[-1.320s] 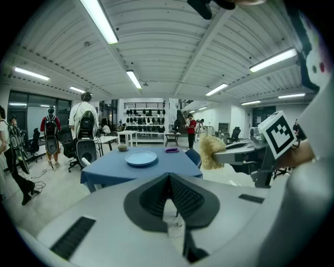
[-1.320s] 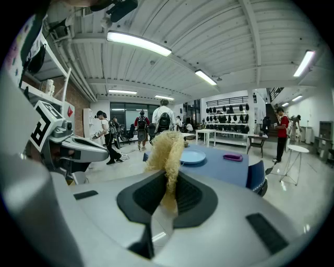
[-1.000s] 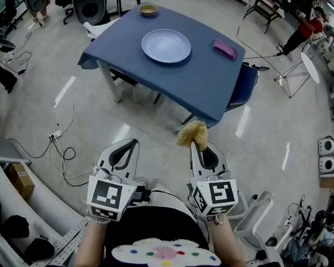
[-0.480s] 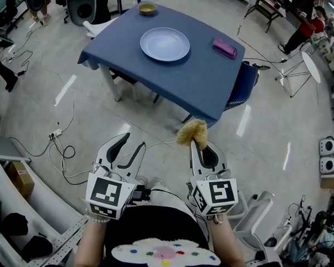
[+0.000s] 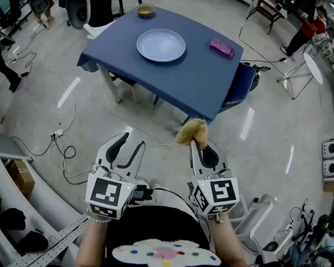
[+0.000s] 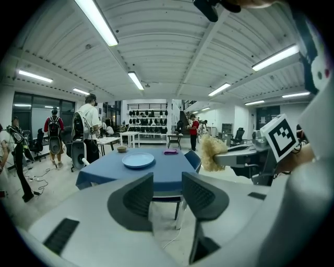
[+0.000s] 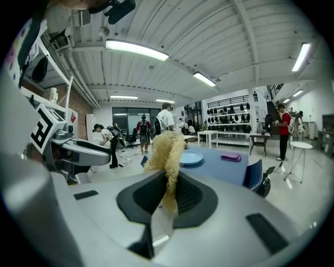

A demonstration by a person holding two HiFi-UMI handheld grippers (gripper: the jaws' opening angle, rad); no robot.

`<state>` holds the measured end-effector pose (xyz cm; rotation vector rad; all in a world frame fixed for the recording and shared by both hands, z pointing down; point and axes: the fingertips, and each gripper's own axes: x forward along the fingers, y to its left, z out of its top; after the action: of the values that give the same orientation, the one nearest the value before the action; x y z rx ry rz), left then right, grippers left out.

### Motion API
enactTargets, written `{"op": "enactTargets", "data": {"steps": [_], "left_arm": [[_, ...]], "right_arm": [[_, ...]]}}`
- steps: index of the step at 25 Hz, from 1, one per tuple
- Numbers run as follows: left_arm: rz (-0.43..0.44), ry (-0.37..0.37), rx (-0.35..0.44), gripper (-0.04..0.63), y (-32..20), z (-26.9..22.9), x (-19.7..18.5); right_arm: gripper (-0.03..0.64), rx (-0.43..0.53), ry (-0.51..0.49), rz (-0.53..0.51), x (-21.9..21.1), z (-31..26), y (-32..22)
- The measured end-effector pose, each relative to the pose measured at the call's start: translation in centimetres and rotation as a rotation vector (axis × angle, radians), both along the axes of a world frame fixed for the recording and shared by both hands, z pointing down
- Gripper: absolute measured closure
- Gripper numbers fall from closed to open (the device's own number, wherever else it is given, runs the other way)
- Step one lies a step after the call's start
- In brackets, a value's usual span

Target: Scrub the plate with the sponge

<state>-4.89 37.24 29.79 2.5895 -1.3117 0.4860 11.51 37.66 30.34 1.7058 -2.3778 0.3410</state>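
The right hand-held gripper (image 5: 196,144) is clamped on a tuft of yellowish, fibrous sponge (image 5: 191,133), which sticks up beyond the jaw tips so that its free end can meet the plate (image 5: 161,45). That plate lies well ahead of both tools on the blue-covered surface (image 5: 195,81). The left hand-held gripper (image 5: 131,147) has its jaws spread wide with nothing between them, probably ready to steady the plate once the person gets within reach of it.
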Motion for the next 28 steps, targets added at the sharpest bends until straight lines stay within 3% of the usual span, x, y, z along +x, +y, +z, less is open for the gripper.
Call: {"op": "enactTargets", "data": {"steps": [16,28], "left_arm": [[0.005,0.001,0.04,0.43,-0.1,0.1,1.8],[0.068,0.047,0.004,0.437,-9.5,1.9,2.4]], "right_arm": [[0.575,0.026,-0.017,0.015,2.1,0.4,0.2],[0.574,0.005,0.006,0.086,2.5,1.7,-7.3]]}}
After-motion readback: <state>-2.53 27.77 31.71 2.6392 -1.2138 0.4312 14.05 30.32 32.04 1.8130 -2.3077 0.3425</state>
